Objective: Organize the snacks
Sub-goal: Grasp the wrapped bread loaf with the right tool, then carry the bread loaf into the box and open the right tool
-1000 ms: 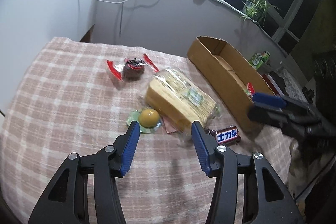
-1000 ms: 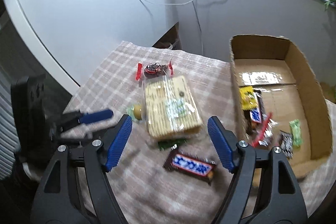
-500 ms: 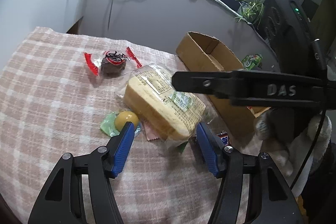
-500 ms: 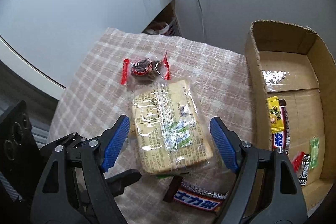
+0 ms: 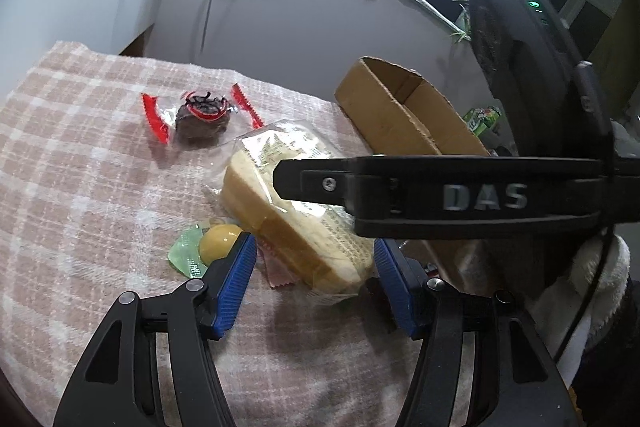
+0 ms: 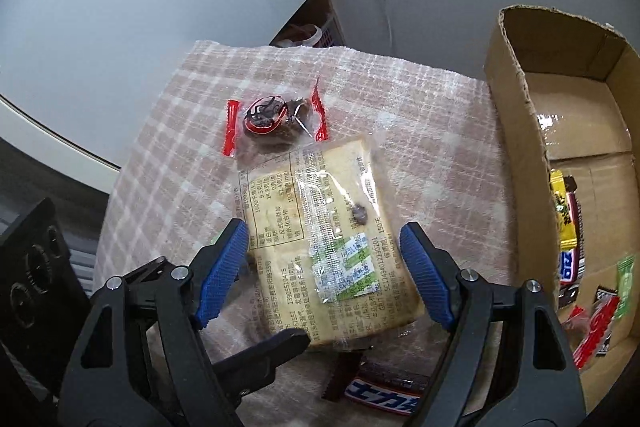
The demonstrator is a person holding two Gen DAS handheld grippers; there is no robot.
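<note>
My right gripper (image 6: pixel 324 267) has its jaws spread wide, one blue pad on each side of the bread pack (image 6: pixel 320 243), straddling it from above; I can't tell if either pad actually touches the wrapper. My left gripper (image 5: pixel 312 267) is also spread apart, low at the near end of the same bread pack (image 5: pixel 296 227), pads either side of it, nothing clamped. In the left view the right gripper's black arm marked DAS crosses over the loaf.

The bread pack lies flat on the pink checked cloth (image 6: pixel 420 115), label side up, in clear printed wrap. Just by its far end sits a dark round cake in a clear wrapper with red ends (image 6: pixel 274 125), close to touching the loaf's corner. Beside the left pad lies a yellow jelly cup on a green wrapper (image 5: pixel 208 249), right against the loaf's near-left side, with a pink packet edge (image 5: pixel 280 273) poking out under the bread. A brown chocolate bar with blue-white lettering (image 6: pixel 380 393) lies at the near end of the loaf, partly under my right gripper.

The cardboard box (image 6: pixel 516 163) stands open to the right of the cloth, with a yellow packet (image 6: pixel 562 211), a green sachet (image 6: pixel 624 283) and red-wrapped snacks (image 6: pixel 592 335) already inside along its near end.
</note>
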